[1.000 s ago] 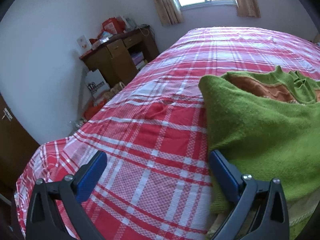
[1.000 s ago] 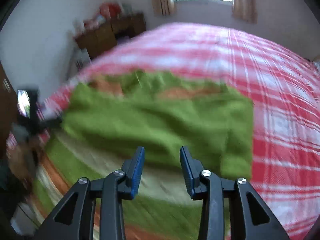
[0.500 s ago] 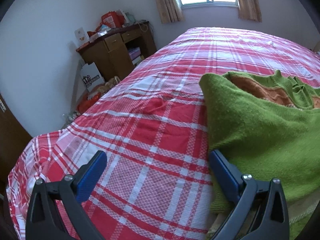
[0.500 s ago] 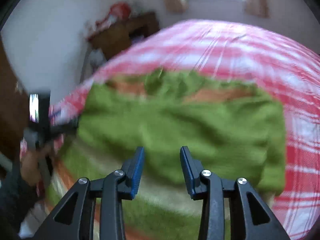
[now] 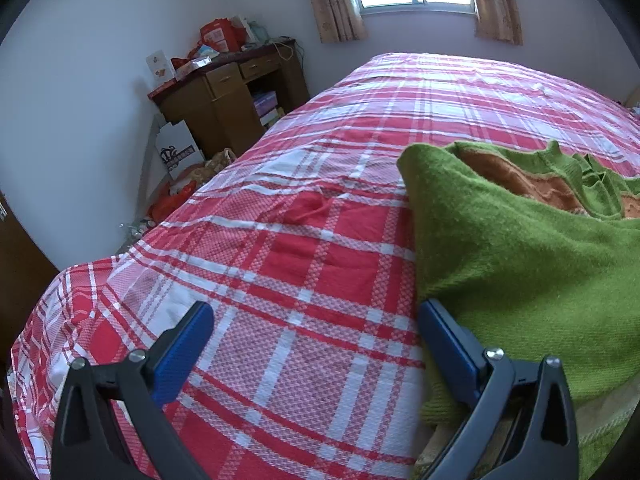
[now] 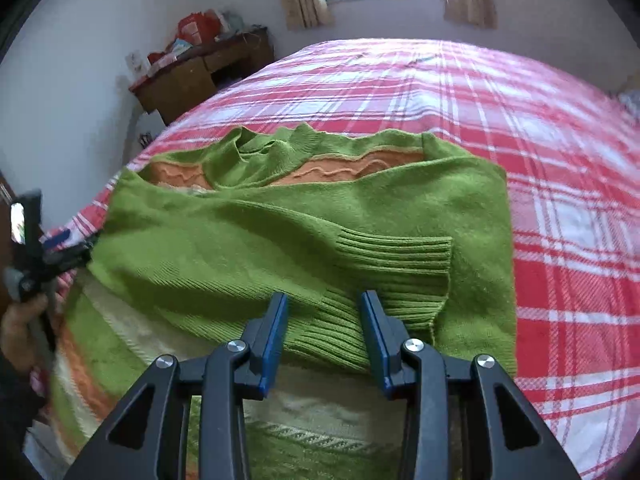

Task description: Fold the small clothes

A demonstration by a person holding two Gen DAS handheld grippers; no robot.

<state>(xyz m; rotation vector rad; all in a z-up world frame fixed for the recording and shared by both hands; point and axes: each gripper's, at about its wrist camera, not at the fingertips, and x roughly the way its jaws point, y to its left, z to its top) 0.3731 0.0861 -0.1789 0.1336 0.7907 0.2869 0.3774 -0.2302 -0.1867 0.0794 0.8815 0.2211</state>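
Green knit sweater [image 6: 304, 216], soft and limp, best pinched at its ribbed cuff [image 6: 392, 264]; right gripper [image 6: 324, 336] and left gripper [image 5: 316, 344] both gape empty.

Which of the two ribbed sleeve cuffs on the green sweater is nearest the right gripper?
The lower cuff, lying right between the right gripper's open blue fingers. The other cuff sits farther up the sweater, beyond the fingertips.

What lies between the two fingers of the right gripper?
In the right wrist view, the ribbed cuffs of the green sweater lie between the open fingers of the right gripper, folded over its body.
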